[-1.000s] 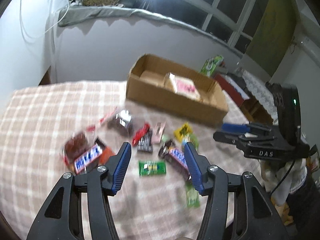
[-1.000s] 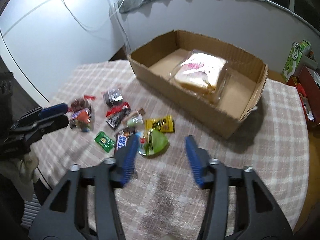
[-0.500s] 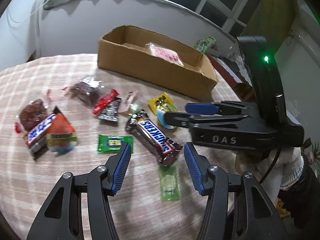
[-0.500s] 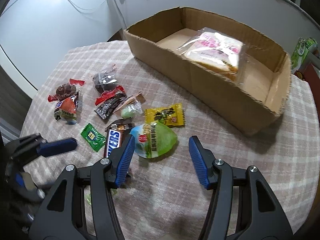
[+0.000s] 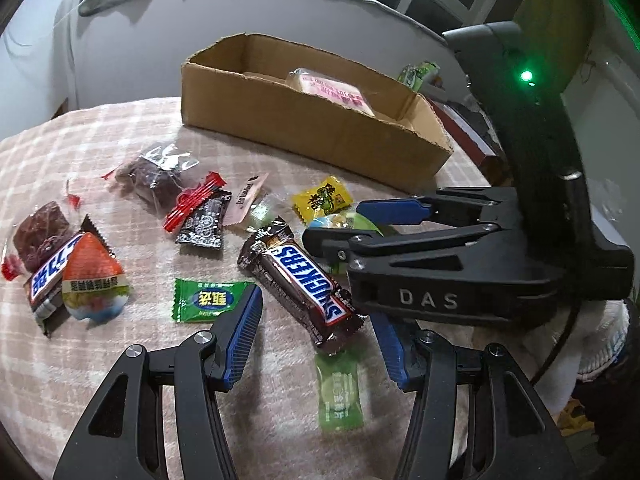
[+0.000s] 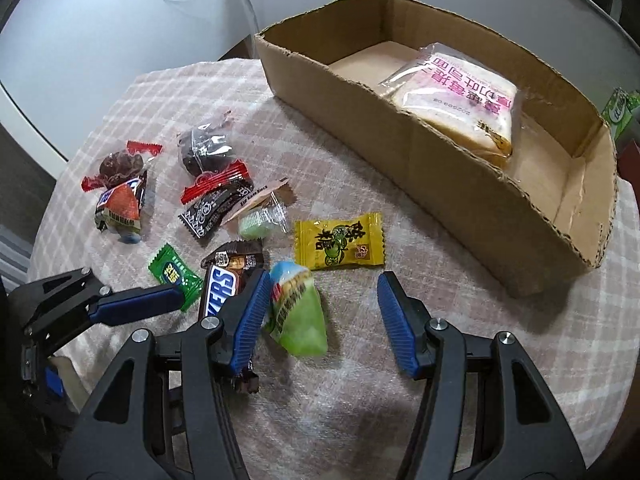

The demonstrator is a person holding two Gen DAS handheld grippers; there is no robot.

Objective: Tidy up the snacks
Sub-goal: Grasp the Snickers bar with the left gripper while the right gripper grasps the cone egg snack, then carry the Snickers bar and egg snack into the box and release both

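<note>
- Left wrist view: left tool (image 5: 316, 330) open, holding nothing. Snickers bar (image 5: 301, 279) lies just ahead between its fingers, long axis diagonal, near end toward right finger, far end up-left. Judgement: left tool nearest to it; needs a wrist turn to square across the bar.
- Same view: right tool (image 5: 332, 226) crosses from the right, open, tips over green pouch (image 5: 362, 222), mostly hidden here.
- Count here: cardboard box (image 5: 304, 120) x1, bread pack (image 5: 332, 90) x1 inside; loose packets on surface (image 5: 60, 152) approx 11, pile overlap makes count uncertain.
- Right wrist view: right tool (image 6: 320, 310) open, empty. Green pouch (image 6: 300, 312) lies between fingers, against left finger, long axis roughly along the fingers. Yellow candy (image 6: 339, 245) just beyond, box further up-right.
- Same view: 2 Snickers-type bars, 2 dark clear-wrapped sweets, 1 small green candy (image 6: 174, 274).
</note>
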